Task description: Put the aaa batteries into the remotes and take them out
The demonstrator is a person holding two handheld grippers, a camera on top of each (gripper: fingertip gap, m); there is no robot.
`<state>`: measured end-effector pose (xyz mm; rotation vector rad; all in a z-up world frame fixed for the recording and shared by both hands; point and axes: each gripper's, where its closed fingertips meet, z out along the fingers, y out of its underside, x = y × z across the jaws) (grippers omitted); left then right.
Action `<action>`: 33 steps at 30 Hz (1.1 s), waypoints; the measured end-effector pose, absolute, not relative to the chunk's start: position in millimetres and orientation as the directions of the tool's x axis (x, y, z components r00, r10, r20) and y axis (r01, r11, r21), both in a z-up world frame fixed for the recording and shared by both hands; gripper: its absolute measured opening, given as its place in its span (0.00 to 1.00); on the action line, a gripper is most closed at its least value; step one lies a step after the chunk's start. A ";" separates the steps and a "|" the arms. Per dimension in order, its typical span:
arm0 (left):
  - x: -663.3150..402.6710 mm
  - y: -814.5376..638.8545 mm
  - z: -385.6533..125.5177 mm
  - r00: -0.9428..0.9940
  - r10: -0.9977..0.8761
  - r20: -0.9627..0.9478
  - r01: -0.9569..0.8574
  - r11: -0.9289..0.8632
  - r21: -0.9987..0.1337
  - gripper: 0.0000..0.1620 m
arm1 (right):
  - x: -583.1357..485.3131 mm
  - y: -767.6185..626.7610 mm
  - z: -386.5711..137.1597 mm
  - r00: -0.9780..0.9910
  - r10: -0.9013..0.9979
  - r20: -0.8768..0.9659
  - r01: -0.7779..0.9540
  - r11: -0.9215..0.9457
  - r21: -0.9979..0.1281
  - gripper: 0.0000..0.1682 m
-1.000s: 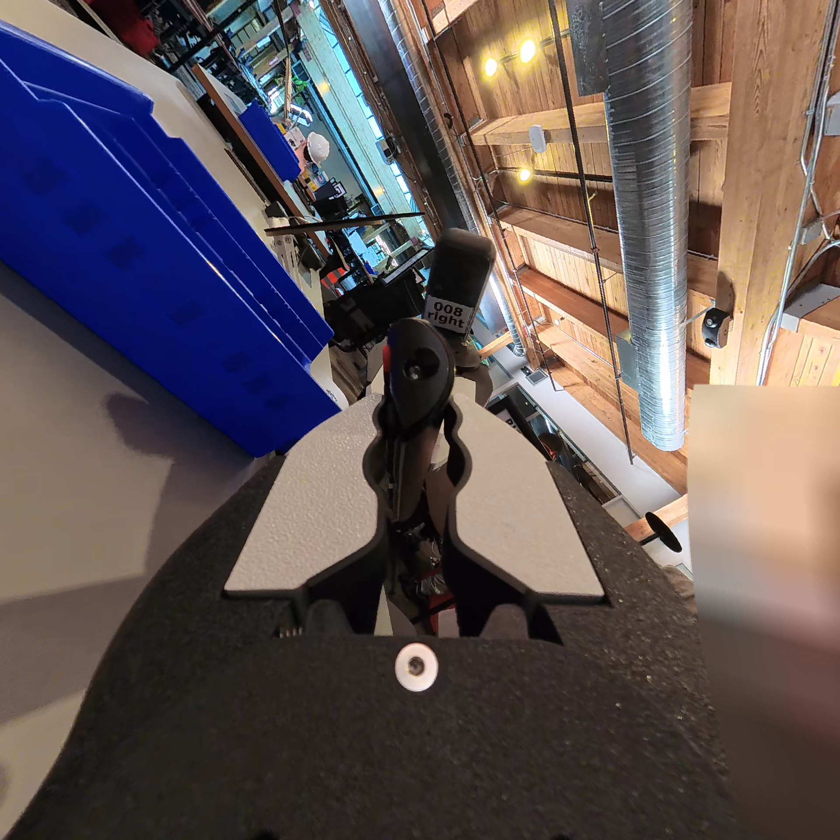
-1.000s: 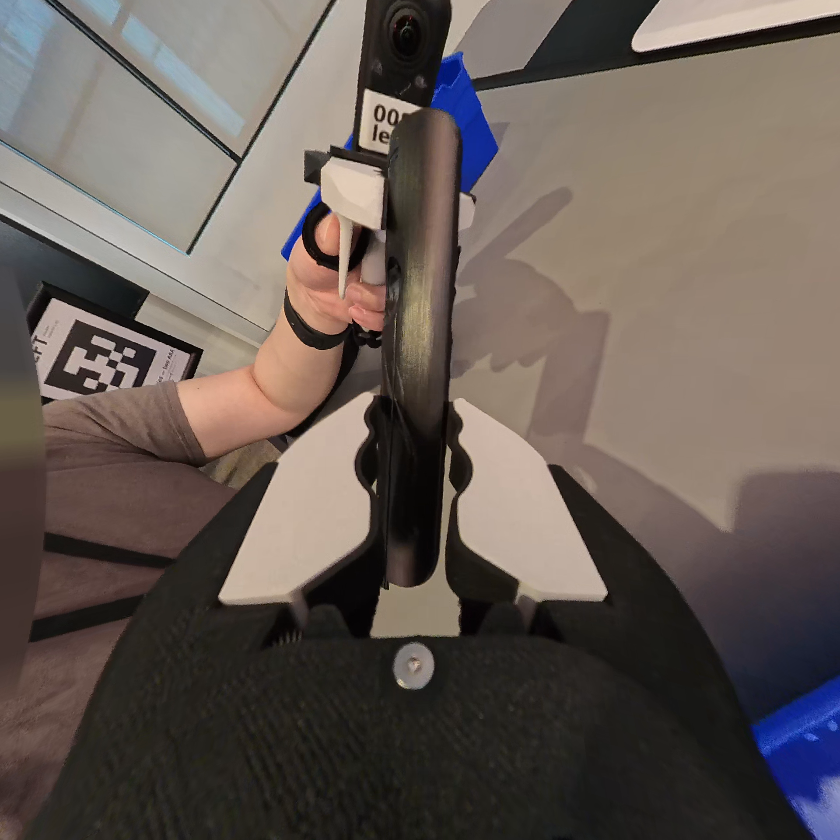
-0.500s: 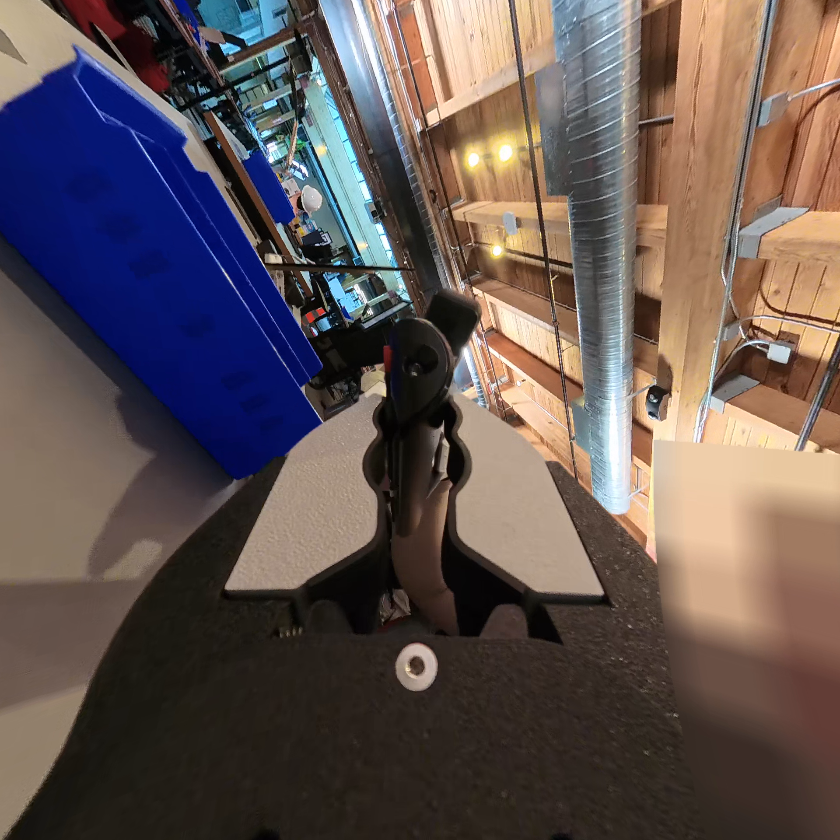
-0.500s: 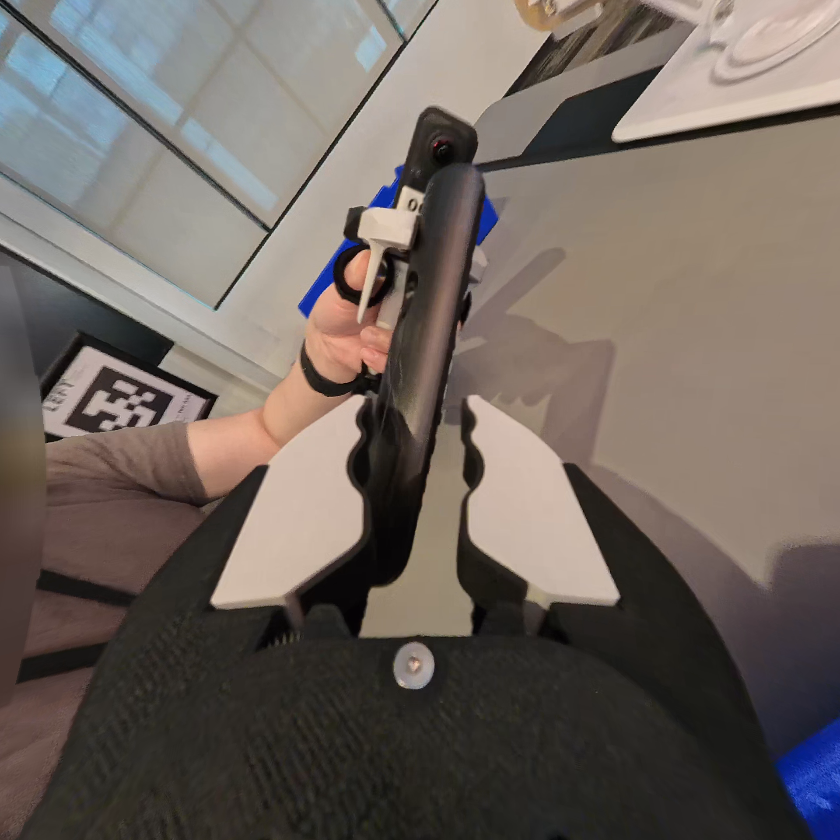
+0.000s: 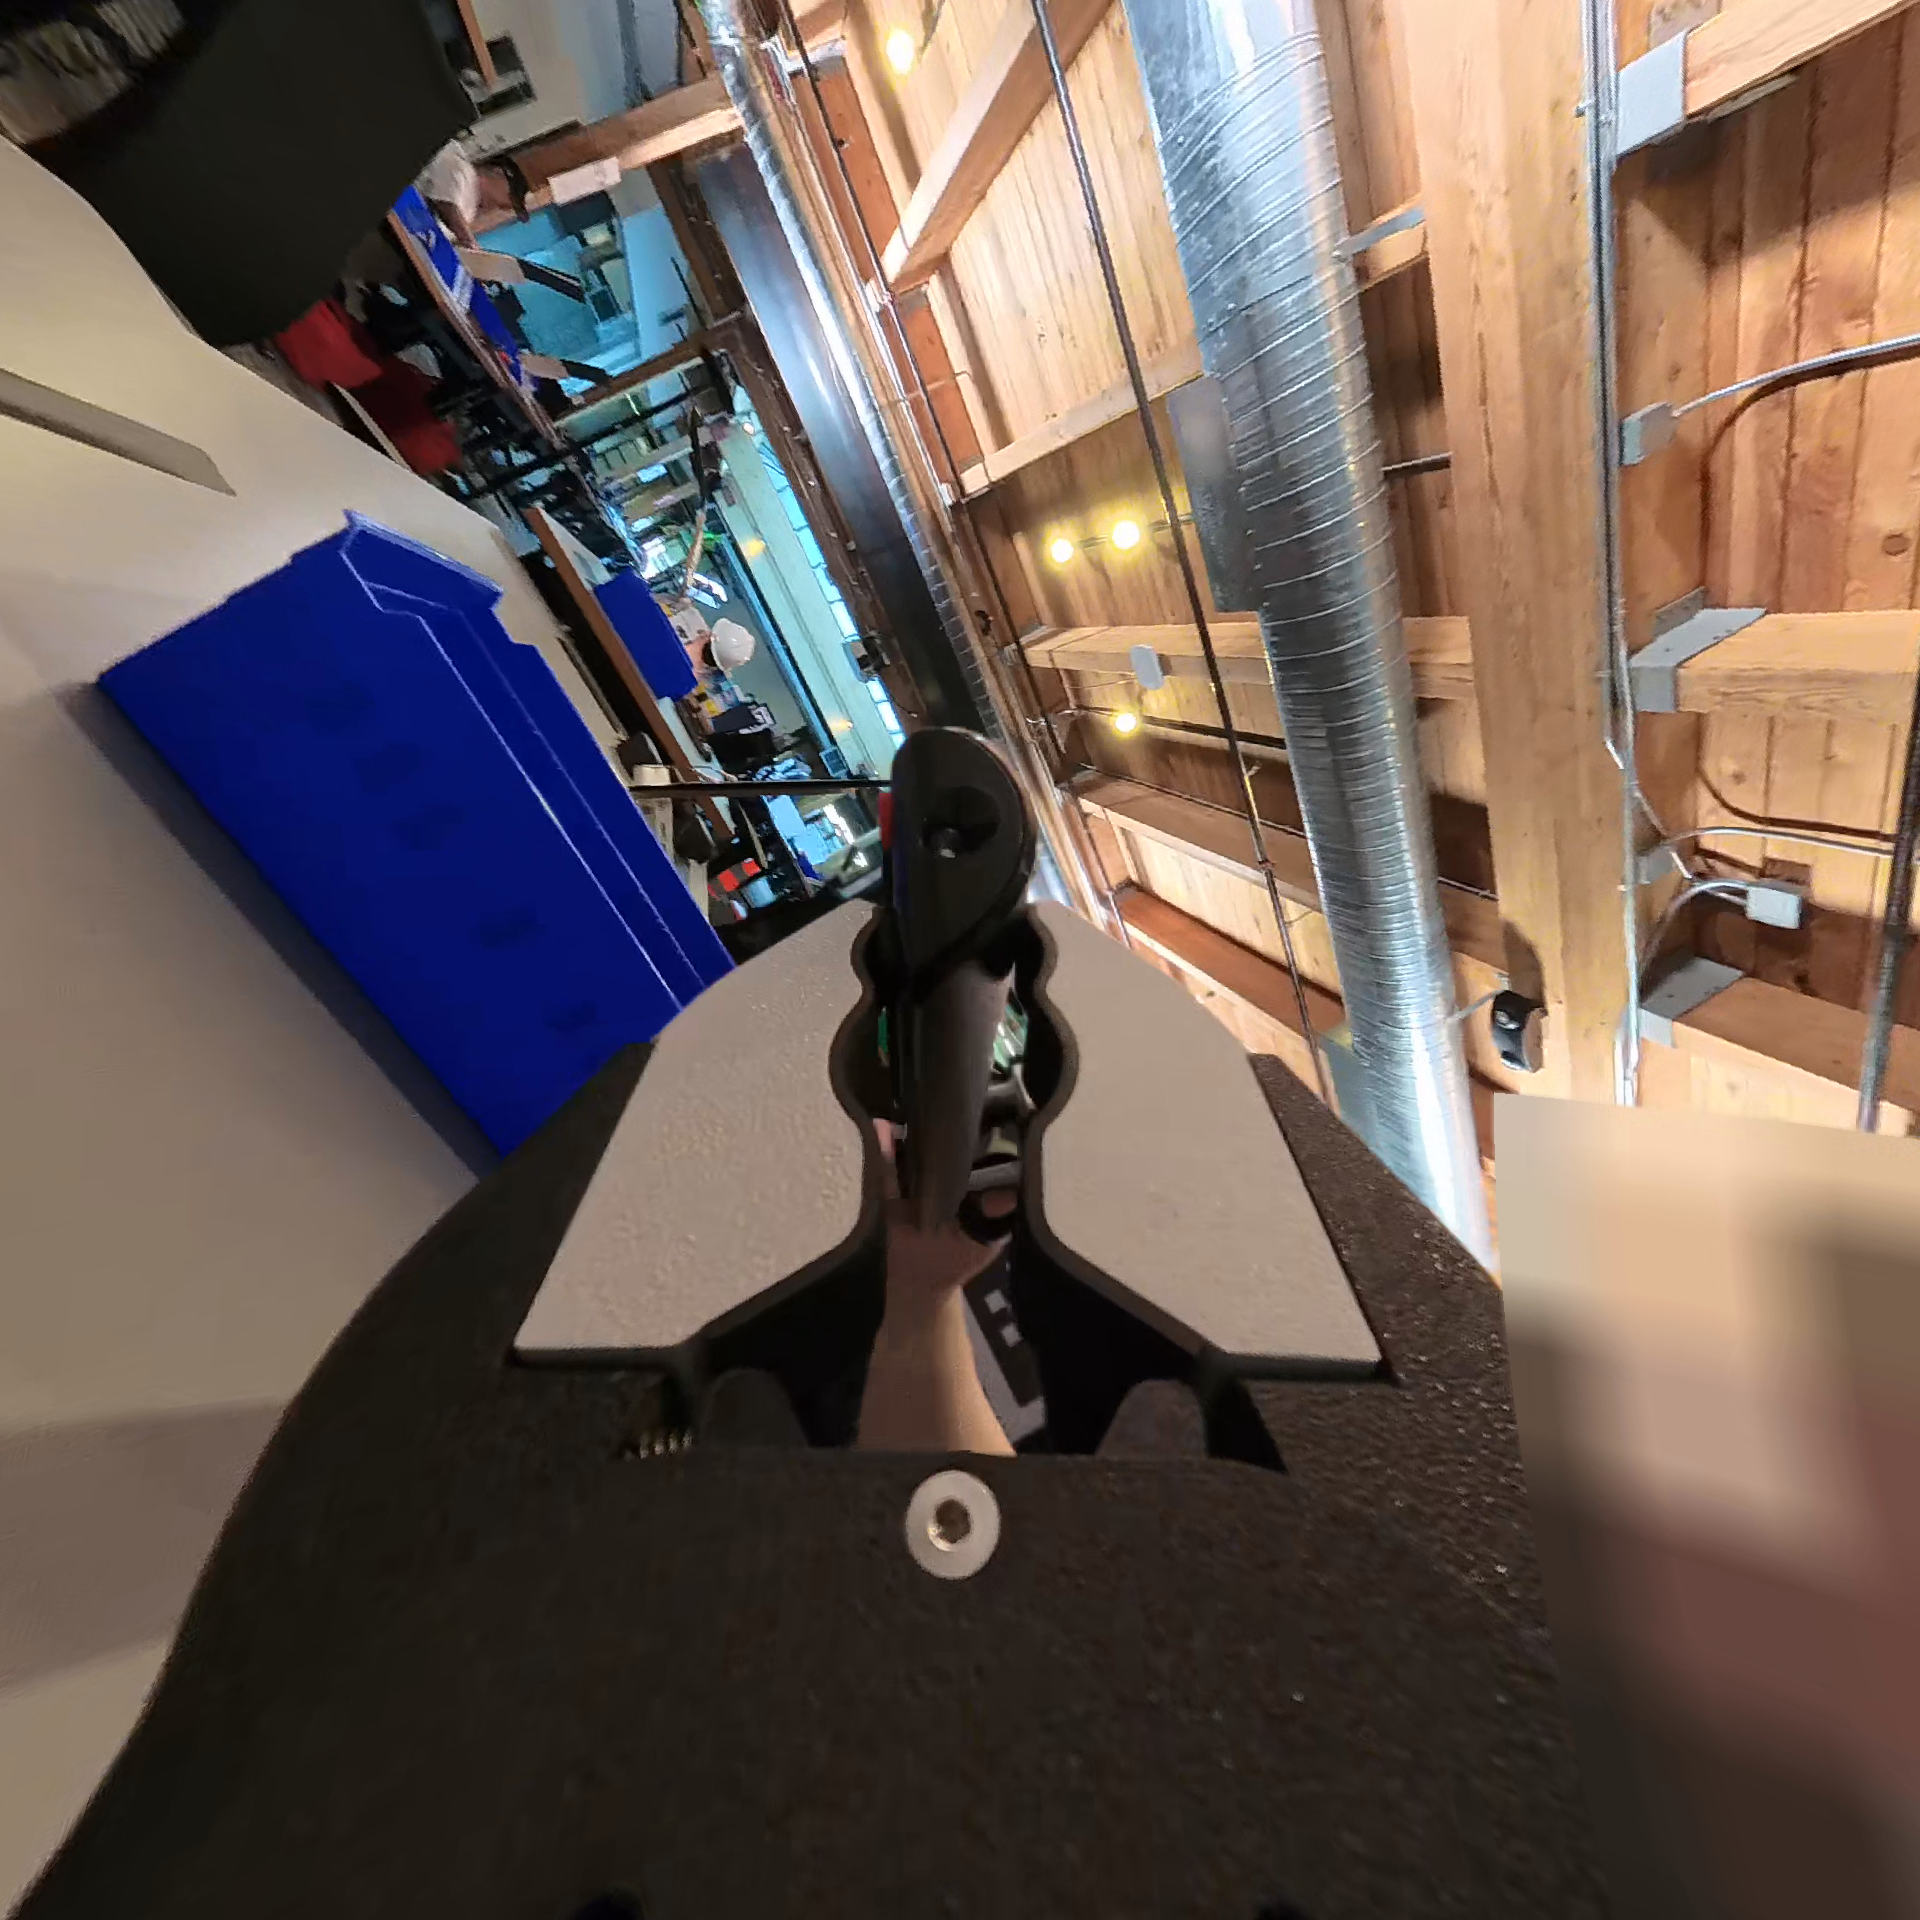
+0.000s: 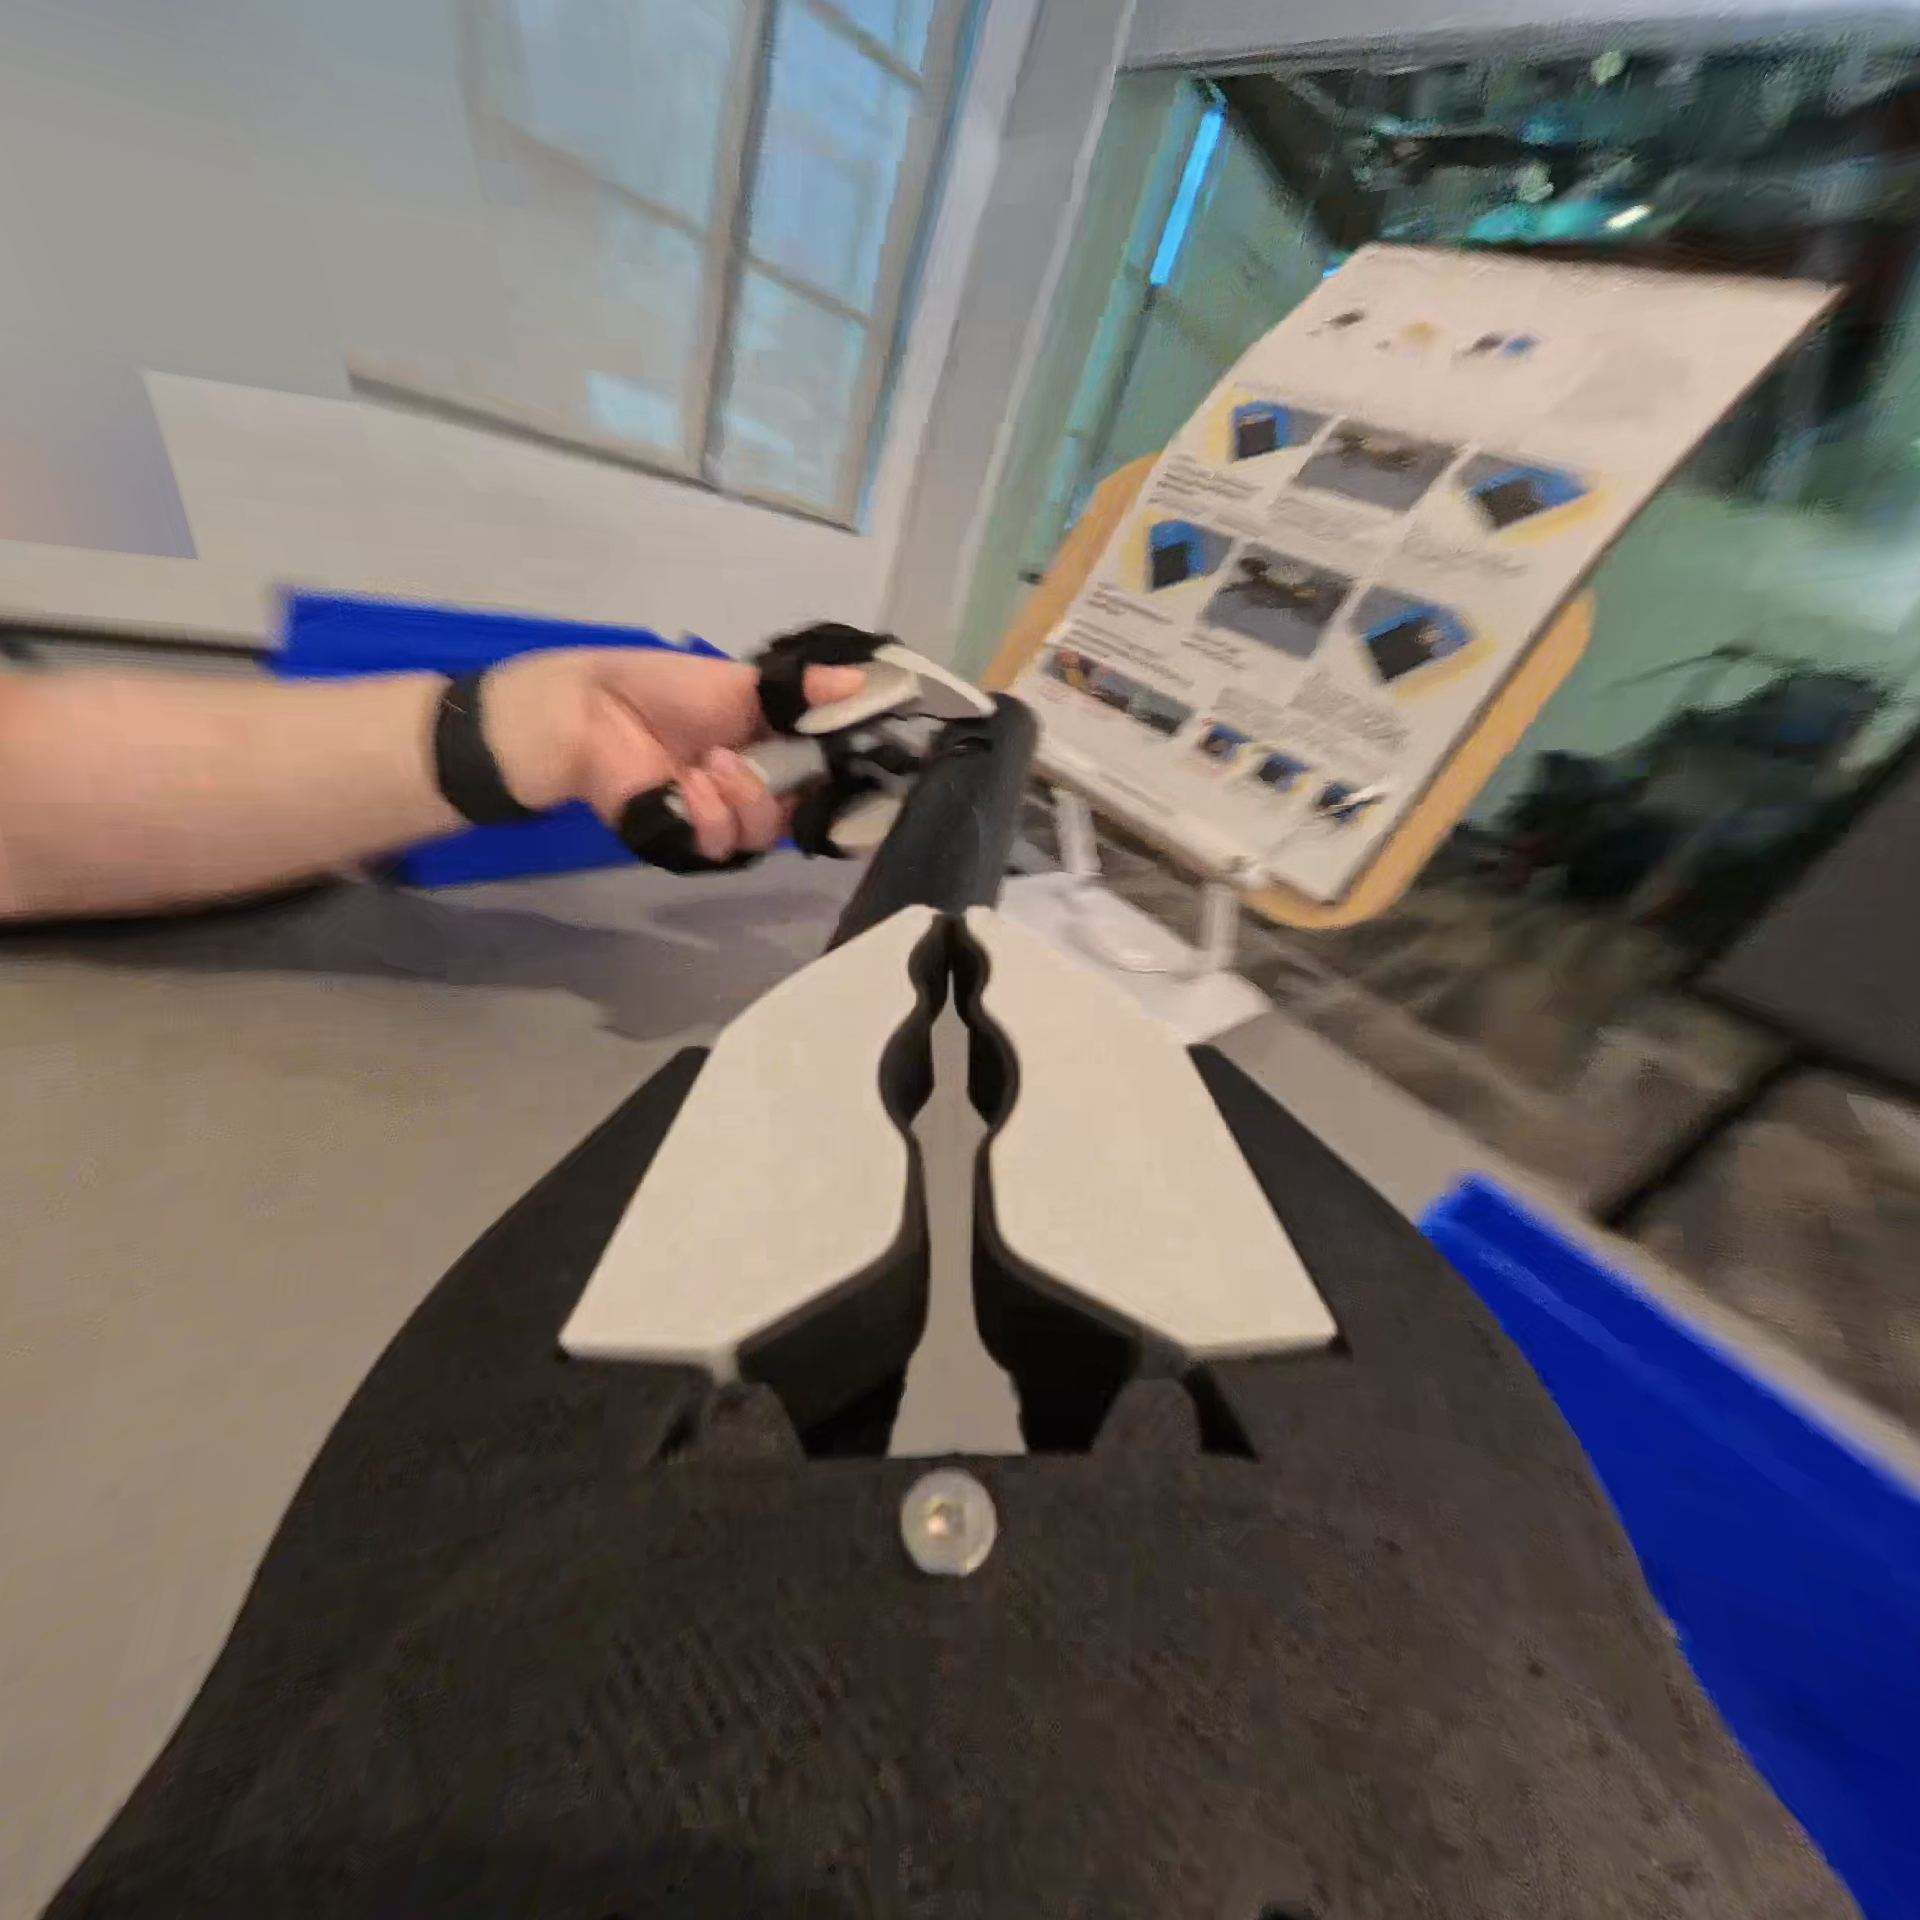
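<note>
Black remote [image 5: 951, 935] edge-on, clamped in left gripper [image 5: 948, 1023], raised above table.

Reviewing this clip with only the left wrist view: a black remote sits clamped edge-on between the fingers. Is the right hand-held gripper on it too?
Observer: No. In the right wrist view the right hand-held gripper is shut with nothing between its fingers. The remote stands just beyond its tips. The picture is blurred, so I cannot tell whether they touch.
Operator: What lies behind the remote there?
Observer: A picture board propped on a white stand.
Operator: Any bin near that gripper?
Observer: Yes, a blue bin at its right.
</note>
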<state>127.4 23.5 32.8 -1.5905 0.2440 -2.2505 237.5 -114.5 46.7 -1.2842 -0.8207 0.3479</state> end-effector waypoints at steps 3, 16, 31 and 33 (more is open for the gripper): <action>126.2 24.5 36.5 -0.301 -0.395 0.868 0.226 -0.914 -0.337 0.14 | 221.5 -110.5 36.0 0.675 0.591 0.442 0.354 0.267 -0.896 0.01; 127.4 19.4 41.9 -0.310 -0.400 0.863 0.223 -0.912 -0.343 0.14 | 207.7 -95.3 22.4 0.739 0.532 0.413 0.339 0.237 -0.911 0.01; 129.9 16.1 43.1 -0.304 -0.416 0.857 0.224 -0.905 -0.361 0.14 | 209.7 -94.1 20.8 0.750 0.505 0.427 0.359 0.231 -0.904 0.01; 130.9 15.7 42.4 -0.305 -0.414 0.858 0.223 -0.907 -0.358 0.14 | 210.6 -94.6 20.8 0.752 0.503 0.425 0.360 0.226 -0.905 0.01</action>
